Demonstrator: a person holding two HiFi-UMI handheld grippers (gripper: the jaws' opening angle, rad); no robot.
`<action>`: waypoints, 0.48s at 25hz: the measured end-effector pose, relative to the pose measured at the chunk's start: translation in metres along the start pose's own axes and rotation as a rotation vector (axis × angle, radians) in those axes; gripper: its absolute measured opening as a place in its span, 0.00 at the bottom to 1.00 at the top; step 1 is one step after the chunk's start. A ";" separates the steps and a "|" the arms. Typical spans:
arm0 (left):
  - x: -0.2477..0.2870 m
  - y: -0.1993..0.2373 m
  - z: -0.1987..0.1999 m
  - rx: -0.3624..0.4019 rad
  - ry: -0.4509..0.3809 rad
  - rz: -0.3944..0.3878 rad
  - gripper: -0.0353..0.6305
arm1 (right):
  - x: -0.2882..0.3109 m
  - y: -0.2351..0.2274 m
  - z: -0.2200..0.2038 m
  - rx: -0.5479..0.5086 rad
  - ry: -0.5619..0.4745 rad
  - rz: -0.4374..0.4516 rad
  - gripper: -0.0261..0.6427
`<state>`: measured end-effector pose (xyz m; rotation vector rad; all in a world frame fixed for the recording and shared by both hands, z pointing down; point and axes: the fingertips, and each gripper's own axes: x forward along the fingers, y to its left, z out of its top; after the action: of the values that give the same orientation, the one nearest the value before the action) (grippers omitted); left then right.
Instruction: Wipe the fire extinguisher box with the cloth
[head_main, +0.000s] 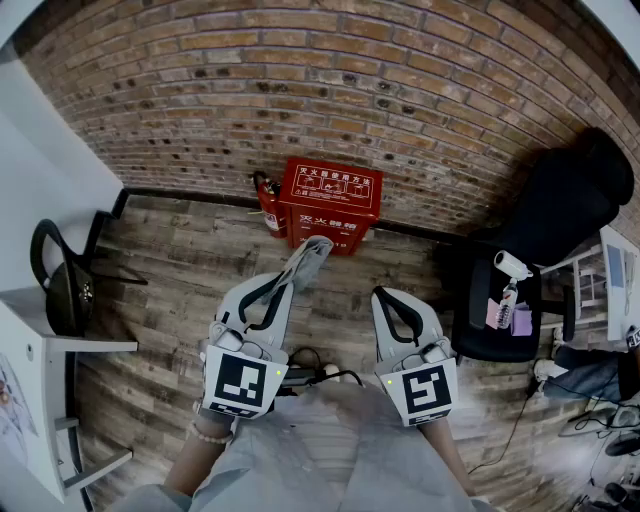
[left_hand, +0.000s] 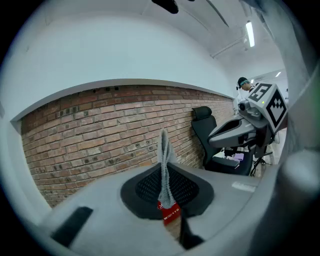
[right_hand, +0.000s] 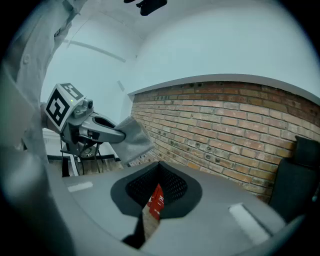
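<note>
The red fire extinguisher box (head_main: 330, 203) stands on the wooden floor against the brick wall, with a red extinguisher (head_main: 270, 206) at its left side. My left gripper (head_main: 290, 283) is shut on a grey cloth (head_main: 309, 256), held in the air short of the box. In the left gripper view the cloth (left_hand: 163, 162) sticks up from the closed jaws, and a strip of the box (left_hand: 170, 212) shows below it. My right gripper (head_main: 386, 301) is shut and holds nothing. A sliver of the box (right_hand: 156, 199) shows through its jaws.
A black office chair (head_main: 548, 228) stands at the right with a spray bottle (head_main: 504, 302) on its seat. A white desk (head_main: 42, 340) and a black-framed chair (head_main: 62, 282) are at the left. Cables (head_main: 318, 372) lie on the floor near my feet.
</note>
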<state>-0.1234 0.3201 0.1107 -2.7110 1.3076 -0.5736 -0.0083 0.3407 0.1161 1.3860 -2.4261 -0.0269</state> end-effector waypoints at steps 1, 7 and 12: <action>0.000 0.001 0.000 -0.001 -0.001 0.001 0.07 | 0.001 0.000 0.000 -0.002 -0.001 0.000 0.05; -0.001 0.003 -0.001 -0.006 -0.007 0.001 0.07 | 0.003 0.002 0.001 -0.005 0.004 0.000 0.05; -0.002 0.005 -0.003 -0.009 -0.006 -0.005 0.07 | 0.004 0.004 0.000 -0.003 0.011 -0.003 0.05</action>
<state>-0.1291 0.3189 0.1118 -2.7214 1.3056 -0.5612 -0.0140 0.3391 0.1179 1.3851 -2.4139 -0.0231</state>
